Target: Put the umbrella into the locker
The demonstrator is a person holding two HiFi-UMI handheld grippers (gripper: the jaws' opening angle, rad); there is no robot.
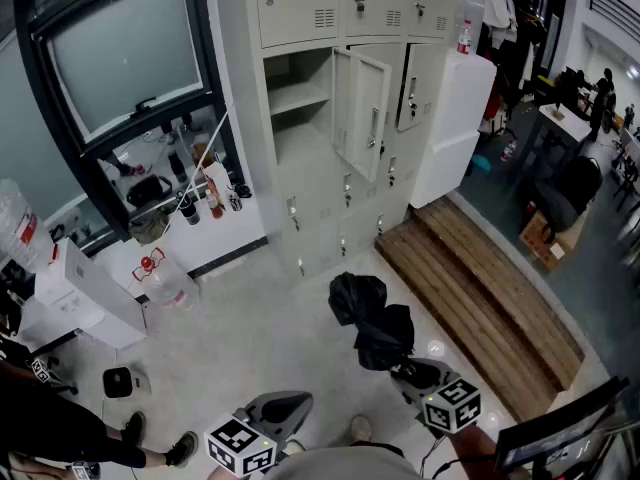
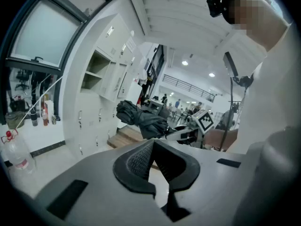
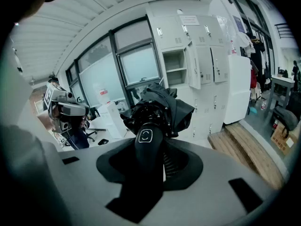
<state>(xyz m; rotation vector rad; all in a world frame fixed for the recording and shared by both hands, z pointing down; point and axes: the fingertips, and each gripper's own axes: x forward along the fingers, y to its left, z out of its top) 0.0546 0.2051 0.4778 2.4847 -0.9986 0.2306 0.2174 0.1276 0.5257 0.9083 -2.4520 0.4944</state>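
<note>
Black, loosely bunched fabric marks the folded umbrella (image 1: 372, 320), which the head view shows held above the floor (image 1: 250, 338) by the right tool (image 1: 408, 368), well short of the open locker (image 1: 300, 93). In the left gripper view the left tool (image 2: 153, 147) is clenched on nothing, tips together. In the right gripper view the right tool clamps the stiff handle (image 3: 149, 142), likely the soundest hold on a light, floppy load.

Bright, even indoor light; both gripper views bend toward dark rims.
</note>
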